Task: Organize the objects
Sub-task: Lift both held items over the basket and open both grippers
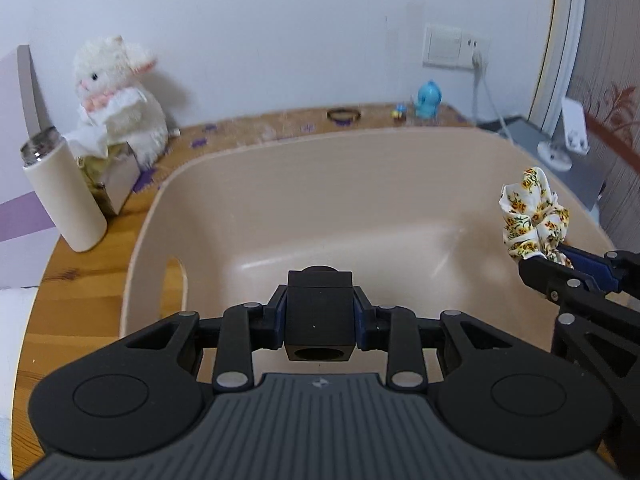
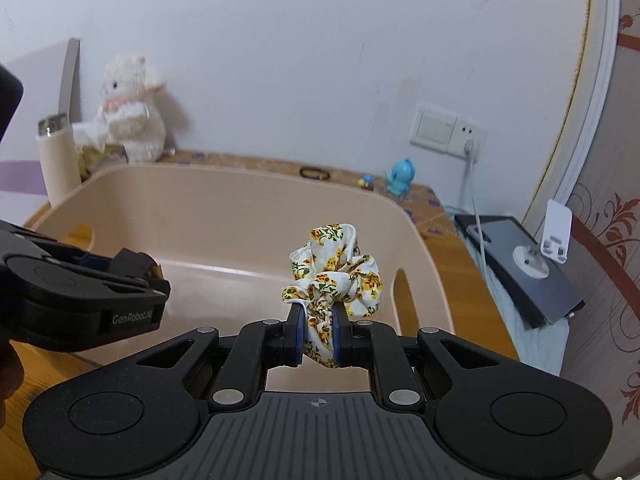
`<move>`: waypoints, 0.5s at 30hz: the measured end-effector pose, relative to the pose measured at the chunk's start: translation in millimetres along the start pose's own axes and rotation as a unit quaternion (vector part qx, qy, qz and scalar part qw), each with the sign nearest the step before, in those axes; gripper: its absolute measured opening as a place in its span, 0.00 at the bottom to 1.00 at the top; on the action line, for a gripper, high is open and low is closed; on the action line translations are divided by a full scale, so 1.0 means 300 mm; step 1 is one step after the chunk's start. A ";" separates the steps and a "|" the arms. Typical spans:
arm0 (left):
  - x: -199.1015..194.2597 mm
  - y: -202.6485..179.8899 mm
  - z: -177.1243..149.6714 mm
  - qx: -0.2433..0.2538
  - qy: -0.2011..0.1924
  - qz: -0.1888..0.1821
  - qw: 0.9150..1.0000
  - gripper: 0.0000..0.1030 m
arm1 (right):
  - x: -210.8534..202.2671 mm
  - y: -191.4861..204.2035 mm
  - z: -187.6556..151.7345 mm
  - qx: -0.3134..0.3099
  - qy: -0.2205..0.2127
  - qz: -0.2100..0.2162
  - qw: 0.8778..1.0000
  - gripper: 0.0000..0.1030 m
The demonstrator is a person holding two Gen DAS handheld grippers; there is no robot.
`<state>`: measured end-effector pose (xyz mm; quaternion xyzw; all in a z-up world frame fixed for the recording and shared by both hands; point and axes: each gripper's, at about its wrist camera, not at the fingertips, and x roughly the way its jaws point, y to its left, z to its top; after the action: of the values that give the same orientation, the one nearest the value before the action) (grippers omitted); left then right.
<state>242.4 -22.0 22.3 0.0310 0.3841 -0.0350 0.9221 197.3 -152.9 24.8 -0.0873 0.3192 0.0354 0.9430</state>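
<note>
Between the blue pads of the right gripper (image 2: 316,334) a flowered cloth hair tie (image 2: 334,280) was pinched, the jaws closed tightly on its lower folds while the rest bunched up above them. The left gripper (image 1: 319,322) was closed on a black cube (image 1: 319,314) with a round hole in its near face. Both were held over a beige plastic tub (image 1: 280,184) with handle slots in its walls, the cube near the tub's near side and the hair tie above its right part. The left gripper pointed straight across the tub; the right one came in from the right, angled towards it.

The tub sat on a wooden table (image 1: 80,300) against a white wall. Behind it to the left stood a cream flask (image 1: 64,196) with a metal top, a tissue box (image 1: 114,176) and a white plush lamb (image 1: 120,96). Along the back edge lay a dark bracelet (image 1: 344,115) and a blue toy bird (image 1: 429,100). A wall socket (image 2: 448,128) with a white cable was on the right, above a dark tablet (image 2: 520,264).
</note>
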 end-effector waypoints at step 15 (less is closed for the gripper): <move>-0.130 0.017 0.005 -0.007 -0.036 0.023 0.999 0.78 | -0.124 -0.026 -0.015 0.005 -0.028 -0.003 1.000 0.69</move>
<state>216.5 -15.5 51.2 0.0324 0.3497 -0.0123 0.9362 165.9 -161.7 45.0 -0.0821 0.2923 0.0331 0.9522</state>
